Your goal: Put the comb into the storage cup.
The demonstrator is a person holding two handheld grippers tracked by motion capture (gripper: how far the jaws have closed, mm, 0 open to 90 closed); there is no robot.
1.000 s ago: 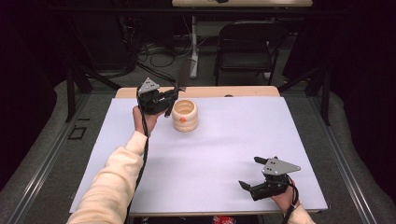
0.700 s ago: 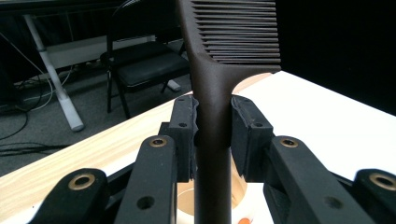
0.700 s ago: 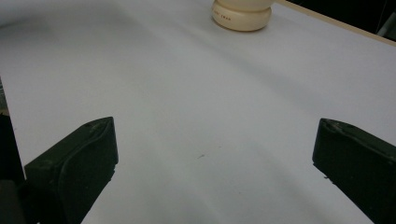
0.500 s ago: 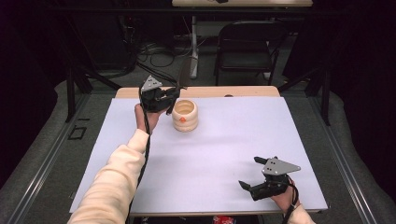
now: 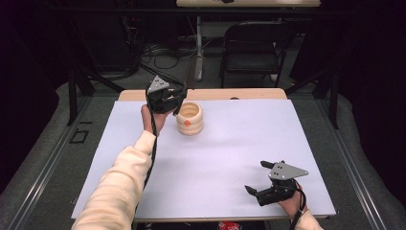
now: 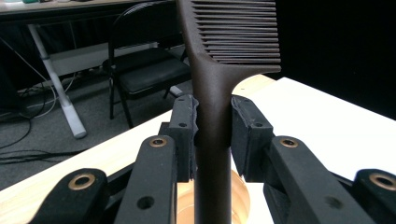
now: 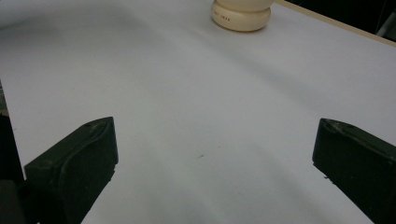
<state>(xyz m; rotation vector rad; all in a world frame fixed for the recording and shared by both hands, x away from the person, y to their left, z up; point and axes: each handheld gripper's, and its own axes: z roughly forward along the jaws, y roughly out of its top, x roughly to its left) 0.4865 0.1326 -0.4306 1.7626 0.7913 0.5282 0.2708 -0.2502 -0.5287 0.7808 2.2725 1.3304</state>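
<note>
Left arm: your cream-sleeved forearm reaches far across the desk (image 5: pixel 306 143), wrist raised, with the left gripper (image 5: pixel 178 99) held above the far left part of the white sheet.
Left jaws: they are clamped on the stem of a dark brown plastic comb (image 6: pixel 219 88); both pads press its sides.
Comb: it stands upright between your left jaws, teeth above the pads and pointing off to one side, the handle running down below them.
Pot: the cream ribbed ceramic pot (image 5: pixel 189 118) sits on the desk just beside and below your left jaws; in the left gripper view its open mouth lies right under the comb's handle.
Right arm: your right hand rests low at the near right corner of the desk, with the right gripper (image 5: pixel 256 178) pointing left across the sheet.
Right jaws: they stand wide apart with only bare white sheet between them.
Pot from right jaws: well ahead, far off.
</note>
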